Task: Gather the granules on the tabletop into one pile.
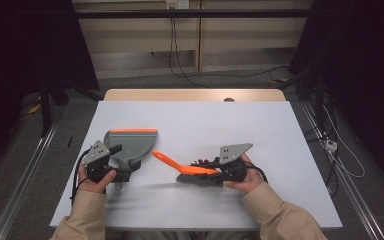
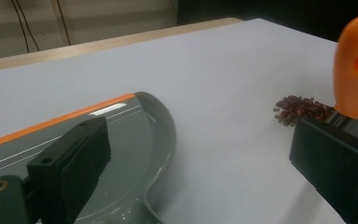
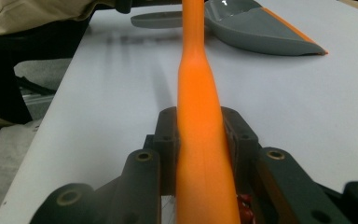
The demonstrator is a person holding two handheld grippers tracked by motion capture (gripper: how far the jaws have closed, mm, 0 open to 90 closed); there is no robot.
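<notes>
Orange-handled brush (image 1: 190, 172) is clamped between the jaws of the right hand-held gripper (image 1: 220, 172), lower centre of the high view, with its bristles down on the bench (image 1: 205, 125); in the right gripper view the handle (image 3: 200, 135) is seen pinched on both sides. Grey dustpan (image 1: 130, 145) with an orange lip is lying flat at centre left, its handle end at the left hand-held gripper (image 1: 117, 167). In the left gripper view the jaws stand wide apart; whether the pan's handle is gripped cannot be told. A small heap of dark red beans (image 2: 303, 108) is seen on the bench just beside the brush. The pan is judged empty. Sweeping is judged barely begun: brush secured, beans not yet moved to the pan.
</notes>
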